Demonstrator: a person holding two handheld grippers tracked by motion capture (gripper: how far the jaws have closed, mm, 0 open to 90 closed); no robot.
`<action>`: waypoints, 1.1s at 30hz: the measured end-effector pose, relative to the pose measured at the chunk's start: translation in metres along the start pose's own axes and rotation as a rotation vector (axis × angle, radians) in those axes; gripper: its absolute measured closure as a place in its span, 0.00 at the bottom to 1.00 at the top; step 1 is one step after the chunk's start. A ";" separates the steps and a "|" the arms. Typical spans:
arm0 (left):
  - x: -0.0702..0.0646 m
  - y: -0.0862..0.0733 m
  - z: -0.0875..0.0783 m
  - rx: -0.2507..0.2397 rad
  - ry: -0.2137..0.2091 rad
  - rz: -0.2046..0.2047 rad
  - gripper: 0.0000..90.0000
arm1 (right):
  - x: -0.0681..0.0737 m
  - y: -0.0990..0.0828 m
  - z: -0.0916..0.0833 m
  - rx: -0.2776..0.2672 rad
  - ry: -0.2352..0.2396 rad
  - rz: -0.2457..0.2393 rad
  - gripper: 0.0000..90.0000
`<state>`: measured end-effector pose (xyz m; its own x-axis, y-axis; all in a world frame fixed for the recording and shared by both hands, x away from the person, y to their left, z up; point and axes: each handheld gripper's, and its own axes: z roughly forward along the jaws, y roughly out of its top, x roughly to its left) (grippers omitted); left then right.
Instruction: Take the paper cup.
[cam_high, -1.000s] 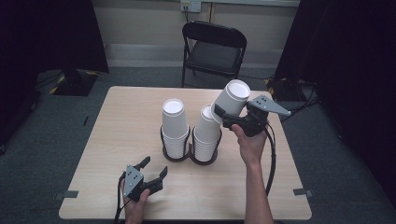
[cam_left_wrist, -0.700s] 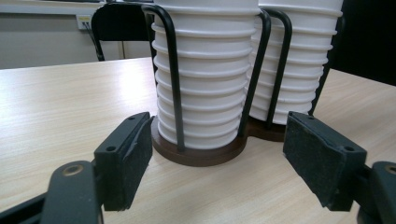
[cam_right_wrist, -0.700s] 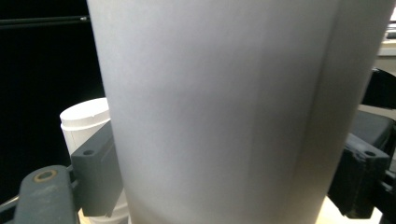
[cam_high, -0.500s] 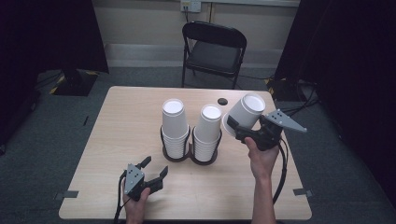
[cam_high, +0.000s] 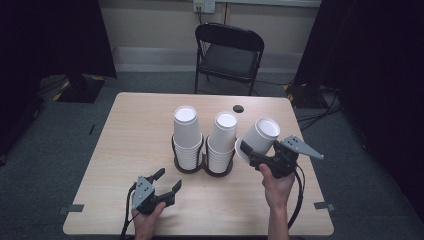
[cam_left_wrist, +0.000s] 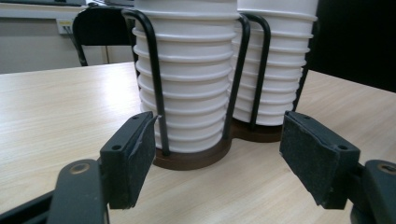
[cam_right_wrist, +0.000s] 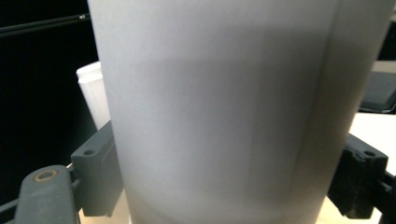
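Note:
Two stacks of upside-down white paper cups stand in a black wire holder (cam_high: 202, 162) at the table's middle: the left stack (cam_high: 187, 135) and the right stack (cam_high: 221, 141). My right gripper (cam_high: 250, 149) is shut on a single white cup (cam_high: 260, 136), held tilted in the air just right of the right stack. That cup (cam_right_wrist: 233, 107) sits between both jaws in the right gripper view. My left gripper (cam_high: 166, 182) rests open near the table's front edge, in front of the holder (cam_left_wrist: 191, 156), its pads (cam_left_wrist: 135, 154) apart with nothing between them.
The wooden table (cam_high: 130, 130) has a small black disc (cam_high: 238, 108) near its far edge. A black folding chair (cam_high: 227, 52) stands behind the table. Cables trail from both grippers off the front edge.
My right gripper has carried the cup down and to the right, away from the top of the right stack. The left gripper has stayed put.

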<state>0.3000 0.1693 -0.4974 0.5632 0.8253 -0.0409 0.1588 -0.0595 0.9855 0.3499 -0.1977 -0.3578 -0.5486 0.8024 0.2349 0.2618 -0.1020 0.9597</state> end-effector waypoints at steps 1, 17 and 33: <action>-0.001 0.000 0.000 -0.001 -0.013 -0.004 0.30 | 0.002 -0.004 0.000 0.005 0.006 0.006 0.16; -0.013 0.009 0.003 -0.019 -0.098 -0.018 0.30 | 0.027 -0.055 0.005 0.073 0.080 0.048 0.16; -0.033 0.011 0.012 -0.151 -0.233 0.014 0.41 | 0.044 -0.087 0.009 0.068 0.241 0.208 0.16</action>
<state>0.2927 0.1343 -0.4869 0.7386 0.6725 -0.0467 0.0371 0.0286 0.9989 0.3096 -0.1482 -0.4319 -0.6480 0.6056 0.4620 0.4355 -0.2031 0.8770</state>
